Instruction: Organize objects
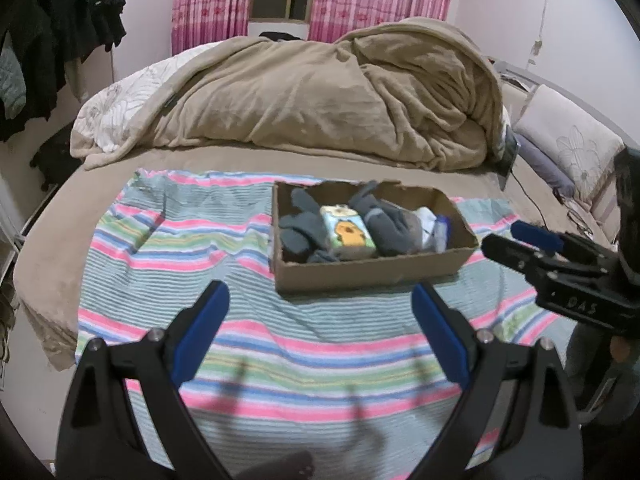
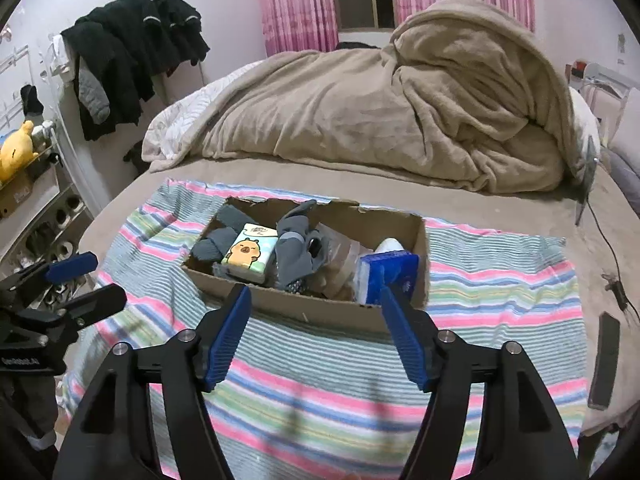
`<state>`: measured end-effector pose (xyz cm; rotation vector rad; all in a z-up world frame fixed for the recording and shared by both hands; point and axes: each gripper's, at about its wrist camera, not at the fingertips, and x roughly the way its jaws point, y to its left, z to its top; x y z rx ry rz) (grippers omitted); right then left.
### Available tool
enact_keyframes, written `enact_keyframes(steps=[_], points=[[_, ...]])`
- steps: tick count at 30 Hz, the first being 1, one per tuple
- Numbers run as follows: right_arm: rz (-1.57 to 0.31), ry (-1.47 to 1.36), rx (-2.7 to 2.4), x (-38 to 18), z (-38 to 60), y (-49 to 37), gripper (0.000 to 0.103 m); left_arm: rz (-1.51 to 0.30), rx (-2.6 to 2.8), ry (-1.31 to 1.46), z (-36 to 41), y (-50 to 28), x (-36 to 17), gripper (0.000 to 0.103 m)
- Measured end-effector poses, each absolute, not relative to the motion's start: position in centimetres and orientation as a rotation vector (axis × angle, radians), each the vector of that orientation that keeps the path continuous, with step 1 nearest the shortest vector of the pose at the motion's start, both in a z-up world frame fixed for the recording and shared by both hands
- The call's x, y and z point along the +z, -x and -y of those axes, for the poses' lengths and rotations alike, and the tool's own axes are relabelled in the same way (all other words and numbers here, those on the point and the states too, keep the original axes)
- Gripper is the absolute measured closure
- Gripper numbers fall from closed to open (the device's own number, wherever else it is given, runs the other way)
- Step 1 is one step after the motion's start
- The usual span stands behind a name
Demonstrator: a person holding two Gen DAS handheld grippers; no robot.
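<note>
A shallow cardboard box [image 1: 376,270] [image 2: 320,310] sits on a striped towel [image 1: 240,248] [image 2: 500,292] on the bed. It holds grey gloves [image 1: 298,226] [image 2: 296,248], a tissue pack with a cartoon animal [image 1: 348,232] [image 2: 250,252], a blue-and-white pack [image 2: 390,276] [image 1: 438,234] and more grey fabric. My left gripper [image 1: 320,308] is open and empty, a little short of the box's near wall. My right gripper [image 2: 314,312] is open and empty at the box's near wall; it also shows at the right in the left wrist view [image 1: 508,236].
A heaped beige blanket [image 1: 320,92] [image 2: 400,112] lies behind the towel. A dark phone [image 2: 604,360] and a cable [image 2: 612,264] lie at the bed's right edge. Dark clothes [image 2: 132,52] hang at the left above shelves with a yellow plush toy [image 2: 16,148].
</note>
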<state>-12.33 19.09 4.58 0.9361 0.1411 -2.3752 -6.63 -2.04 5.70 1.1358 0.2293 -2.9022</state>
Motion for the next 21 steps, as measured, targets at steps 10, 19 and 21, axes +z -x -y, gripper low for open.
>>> enact_keyframes(steps=[10, 19, 21], points=[[-0.124, -0.908, -2.404, 6.3, -21.8, 8.4, 0.03, -0.219, -2.925, -1.083, 0.5, 3.3, 7.5, 0.009], [-0.115, -0.888, -2.413, 7.1, -22.7, 7.0, 0.03, -0.222, -2.937, -1.081, 0.1, 2.6, 7.8, 0.009], [-0.115, -0.887, -2.414, 7.0, -22.6, 7.0, 0.03, -0.221, -2.938, -1.081, 0.0, 2.6, 7.8, 0.009]])
